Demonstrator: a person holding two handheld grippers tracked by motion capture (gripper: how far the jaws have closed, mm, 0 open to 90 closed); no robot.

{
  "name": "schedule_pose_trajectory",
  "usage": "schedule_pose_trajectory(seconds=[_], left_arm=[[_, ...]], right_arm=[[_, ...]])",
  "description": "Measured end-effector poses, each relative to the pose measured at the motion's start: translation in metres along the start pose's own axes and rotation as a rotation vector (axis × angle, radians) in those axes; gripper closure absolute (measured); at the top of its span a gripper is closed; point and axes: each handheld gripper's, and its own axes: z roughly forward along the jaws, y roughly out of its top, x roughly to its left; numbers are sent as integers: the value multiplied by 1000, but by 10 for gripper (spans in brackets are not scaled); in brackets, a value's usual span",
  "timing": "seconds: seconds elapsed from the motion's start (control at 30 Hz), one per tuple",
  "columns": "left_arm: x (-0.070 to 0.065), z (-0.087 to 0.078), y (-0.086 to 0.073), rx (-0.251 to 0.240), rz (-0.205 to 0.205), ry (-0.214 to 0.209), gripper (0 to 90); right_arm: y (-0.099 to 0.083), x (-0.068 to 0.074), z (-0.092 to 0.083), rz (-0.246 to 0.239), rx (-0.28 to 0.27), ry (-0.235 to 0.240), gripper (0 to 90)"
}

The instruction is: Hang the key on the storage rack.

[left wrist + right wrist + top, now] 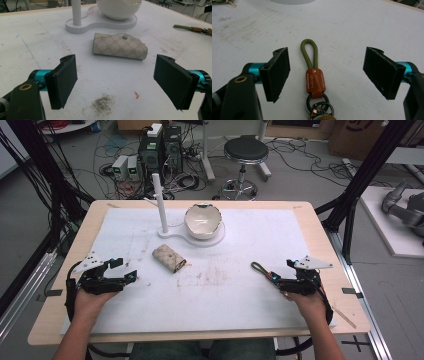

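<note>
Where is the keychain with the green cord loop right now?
The keychain lies flat on the white mat between the open jaws of the right tongs; in the high view it sits at the table's right, well right of the patterned pouch.

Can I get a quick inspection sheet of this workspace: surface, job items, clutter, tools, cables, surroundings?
Surface: white mat on a wooden table, scuffed, with a grey smudge near the left tool.
Job's things: key strap with green loop and brown tab, flat on the mat between the right tool's jaws, untouched; patterned pouch lying ahead of the left tool.
Clutter: white stand with upright post, holding a chipped white bowl.
Grippers: left tool open, empty; right tool open, straddling the strap.
Cables: one trails from each tool; tangle on the floor behind the table.
Surroundings: stool, computer boxes, black frame posts.
</note>
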Motion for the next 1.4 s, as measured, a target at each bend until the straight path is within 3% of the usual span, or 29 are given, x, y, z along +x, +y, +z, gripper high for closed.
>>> schedule_pose_trajectory(seconds=[0.43, 0.8, 1.27, 1.4], left_arm=[[-6, 4, 1, -15, 11, -25, 190], [-6, 2, -1, -9, 2, -22, 190], [-7, 2, -2, -16, 1, -35, 190], [-9, 4, -2, -11, 5, -47, 190]], right_arm=[[-1, 0, 3, -12, 17, 13, 218], [1, -1, 11, -11, 49, 31, 211], [-2, -1, 31, -31, 197, 74, 216], [-3, -1, 33, -42, 232, 81, 291]])
